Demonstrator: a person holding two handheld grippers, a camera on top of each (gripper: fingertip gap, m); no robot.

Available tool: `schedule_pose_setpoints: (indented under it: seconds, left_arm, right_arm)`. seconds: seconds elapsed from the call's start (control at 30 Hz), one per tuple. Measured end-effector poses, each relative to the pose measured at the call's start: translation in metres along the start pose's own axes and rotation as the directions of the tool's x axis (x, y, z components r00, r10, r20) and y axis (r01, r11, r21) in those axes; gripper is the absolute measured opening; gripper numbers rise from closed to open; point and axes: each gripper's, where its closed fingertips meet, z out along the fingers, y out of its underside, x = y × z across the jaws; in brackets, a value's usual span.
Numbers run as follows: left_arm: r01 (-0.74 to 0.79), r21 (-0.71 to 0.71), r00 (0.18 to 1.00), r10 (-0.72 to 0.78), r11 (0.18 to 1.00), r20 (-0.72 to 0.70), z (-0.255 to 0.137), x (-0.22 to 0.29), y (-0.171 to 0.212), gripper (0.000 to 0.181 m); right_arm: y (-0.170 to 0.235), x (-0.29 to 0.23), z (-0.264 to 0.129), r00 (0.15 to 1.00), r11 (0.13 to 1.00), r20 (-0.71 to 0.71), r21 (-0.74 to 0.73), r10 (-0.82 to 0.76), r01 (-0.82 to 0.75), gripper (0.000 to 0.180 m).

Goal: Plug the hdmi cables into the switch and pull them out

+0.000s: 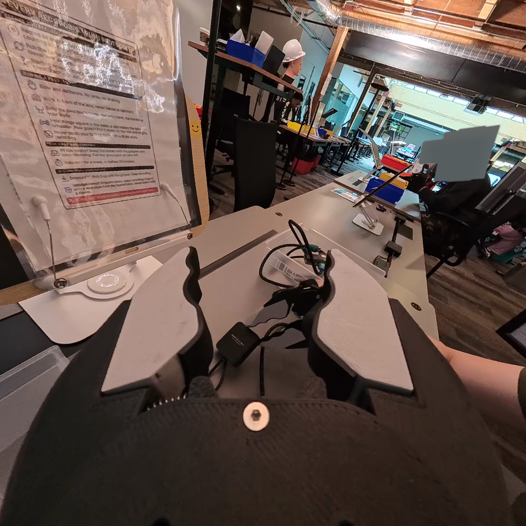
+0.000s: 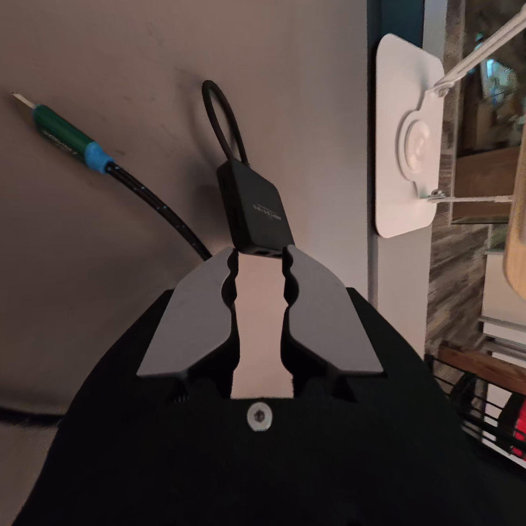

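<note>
A: Right gripper [image 2: 259,252] spread, tips just short of the switch [image 2: 253,210] on the grey table [image 2: 113,57] — nothing pinched yet.

B: And the left gripper [image 1: 260,280]?

A: Spread wide too, empty, hovering over the same switch [image 1: 237,343]. Farther off in that view, the right gripper [image 1: 299,301] low over the table, near the black box.

B: Which way lying?

A: Flat on the table, long axis running away from the right camera; port end toward the right gripper, short looped lead [image 2: 222,122] leaving the far end and curling back.

B: Cable?

A: Green-and-blue plug [image 2: 62,136] to the left in the right view, unplugged, bare metal tip aimed up-left, away from the switch. Black braided cord [image 2: 159,205] trailing back toward the gripper. More cables in the clear tray [image 1: 287,256] beyond — possibly plugged into something, hard to tell.

B: Best way to do the step?

A: Probably steady the switch by its flat sides first, clear of the ports. Then take the plug by its green body, turn it in line with the long axis, and push straight — no twisting.
</note>
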Motion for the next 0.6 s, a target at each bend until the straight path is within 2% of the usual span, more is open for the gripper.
schedule_pose_setpoints:
  seconds: [0.1, 0.2, 0.27, 0.33, 0.4, 0.43, 0.5, 0.57, 0.6]
  left_arm:
    - [0.004, 0.008, 1.000, -0.004, 1.000, -0.004, -0.004, 0.000, -0.001, 0.082]
    - [0.005, 0.015, 1.000, -0.005, 1.000, -0.005, -0.007, 0.000, -0.003, 0.082]
    - [0.004, 0.021, 1.000, -0.004, 1.000, -0.005, -0.008, 0.000, -0.004, 0.082]
    - [0.002, 0.022, 1.000, -0.002, 1.000, -0.007, -0.009, 0.000, -0.004, 0.081]
    - [-0.001, 0.016, 1.000, 0.001, 1.000, -0.008, -0.009, 0.000, -0.003, 0.081]
    - [-0.002, 0.014, 1.000, 0.002, 1.000, -0.007, -0.009, 0.000, -0.003, 0.081]
    - [-0.006, 0.009, 1.000, 0.006, 1.000, -0.008, -0.008, 0.001, -0.002, 0.081]
    - [-0.007, 0.001, 1.000, 0.007, 1.000, -0.007, -0.007, 0.001, -0.001, 0.080]
    - [-0.007, -0.003, 1.000, 0.007, 1.000, -0.007, -0.006, 0.001, 0.000, 0.080]
  right_arm:
    - [0.007, -0.017, -0.015, 0.988, 0.997, 0.137, -0.045, 0.067, -0.061, 0.030]
    - [0.013, -0.027, -0.025, 0.975, 0.994, 0.202, -0.087, 0.088, -0.072, 0.029]
    - [-0.006, -0.042, -0.028, 0.966, 1.000, 0.260, 0.009, 0.013, -0.016, 0.031]
    - [-0.029, -0.066, -0.026, 0.944, 0.986, 0.305, 0.143, -0.126, 0.086, 0.035]
    - [-0.040, -0.077, -0.015, 0.937, 0.969, 0.277, 0.185, -0.212, 0.164, 0.035]
    - [-0.041, -0.077, -0.007, 0.942, 0.970, 0.261, 0.173, -0.212, 0.171, 0.035]
    - [-0.034, -0.083, 0.005, 0.937, 0.986, 0.314, 0.115, -0.155, 0.124, 0.035]
    - [-0.030, -0.083, 0.007, 0.934, 0.994, 0.346, 0.089, -0.089, 0.062, 0.016]
    - [-0.024, -0.088, 0.004, 0.914, 0.997, 0.399, 0.057, -0.072, 0.053, 0.014]
